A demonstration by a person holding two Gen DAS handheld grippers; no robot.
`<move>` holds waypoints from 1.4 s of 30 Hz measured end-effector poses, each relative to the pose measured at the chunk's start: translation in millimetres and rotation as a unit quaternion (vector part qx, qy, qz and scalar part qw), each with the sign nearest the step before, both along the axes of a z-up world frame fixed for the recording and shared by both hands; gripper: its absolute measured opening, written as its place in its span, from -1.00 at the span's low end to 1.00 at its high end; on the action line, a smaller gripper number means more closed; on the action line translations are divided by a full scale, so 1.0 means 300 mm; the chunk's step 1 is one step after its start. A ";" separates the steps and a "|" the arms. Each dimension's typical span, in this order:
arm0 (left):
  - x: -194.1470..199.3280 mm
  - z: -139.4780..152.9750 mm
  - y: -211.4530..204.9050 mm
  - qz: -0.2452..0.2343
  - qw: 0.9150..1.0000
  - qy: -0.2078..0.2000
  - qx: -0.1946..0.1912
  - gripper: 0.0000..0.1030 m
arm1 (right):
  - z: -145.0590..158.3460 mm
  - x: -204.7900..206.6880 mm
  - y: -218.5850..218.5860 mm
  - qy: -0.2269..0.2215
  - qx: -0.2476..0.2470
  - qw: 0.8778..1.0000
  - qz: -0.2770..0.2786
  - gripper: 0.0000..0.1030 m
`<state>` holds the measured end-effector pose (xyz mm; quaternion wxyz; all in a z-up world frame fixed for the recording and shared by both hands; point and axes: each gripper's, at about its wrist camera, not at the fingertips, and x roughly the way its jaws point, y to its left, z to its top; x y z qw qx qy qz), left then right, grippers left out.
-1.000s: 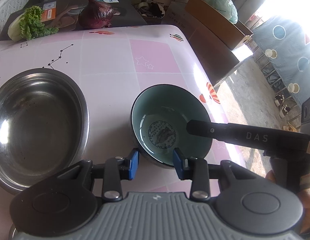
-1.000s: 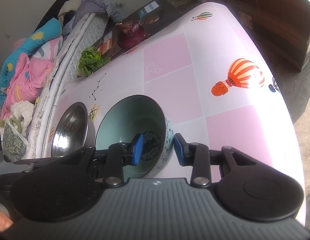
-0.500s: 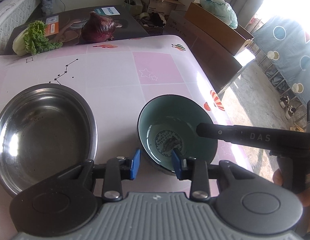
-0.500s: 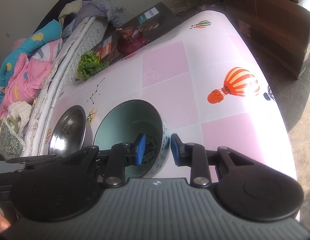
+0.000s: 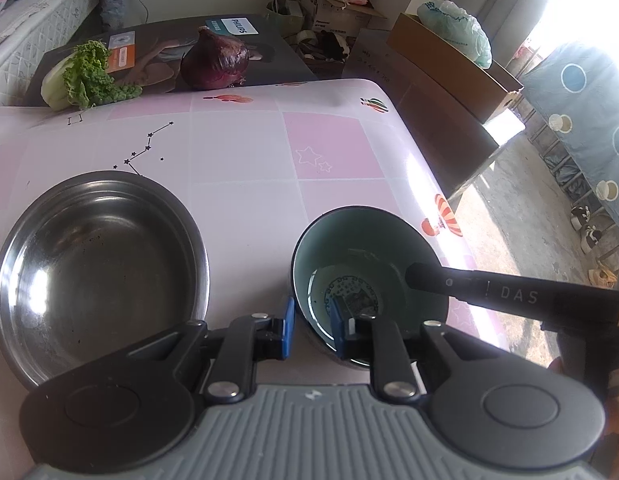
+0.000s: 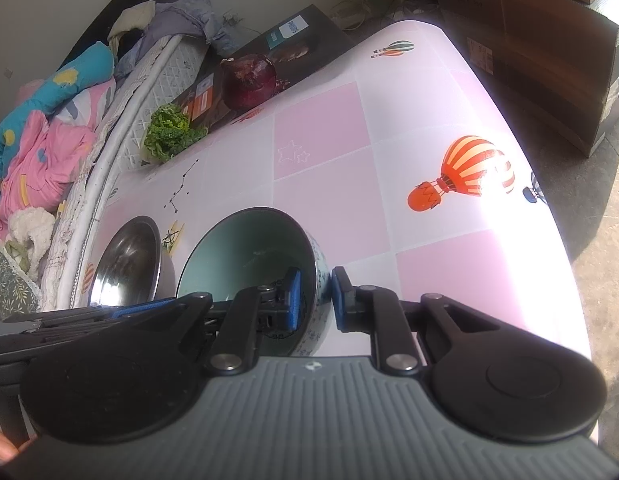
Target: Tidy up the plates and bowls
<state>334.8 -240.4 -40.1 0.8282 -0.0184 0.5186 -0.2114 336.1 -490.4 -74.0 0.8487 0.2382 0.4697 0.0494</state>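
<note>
Step in hand: gripping the ceramic bowl (image 5: 369, 276), which stands on the table (image 5: 245, 160) beside the steel bowl (image 5: 97, 268). The left gripper (image 5: 311, 330) and right gripper (image 6: 314, 298) are both closing, each straddling the bowl's wall at opposite rims. Next move probably calls for an even, two-sided lift toward the steel bowl.

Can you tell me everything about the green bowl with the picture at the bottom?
The ceramic bowl is pale green inside with a dark round picture at the bottom, a dark rim, and white sides with small blue flowers. It stands upright and empty on the pink checked table, beside the steel bowl. The left gripper and right gripper each straddle its rim, one pad inside and one outside, jaws closing on the wall.
</note>
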 end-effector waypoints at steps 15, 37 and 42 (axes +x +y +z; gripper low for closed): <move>-0.050 -0.006 0.019 -0.017 0.999 0.024 -0.022 -0.61 | 0.016 -0.057 0.009 0.006 -0.015 1.000 0.018 -0.70; 0.039 -0.087 -0.008 0.005 0.999 0.048 -0.004 -0.65 | -0.040 -0.025 -0.001 0.015 0.011 1.000 -0.001 -0.70; 0.050 -0.100 -0.012 0.010 0.998 0.057 -0.003 -0.65 | -0.046 -0.021 0.004 0.017 0.013 1.000 -0.002 -0.69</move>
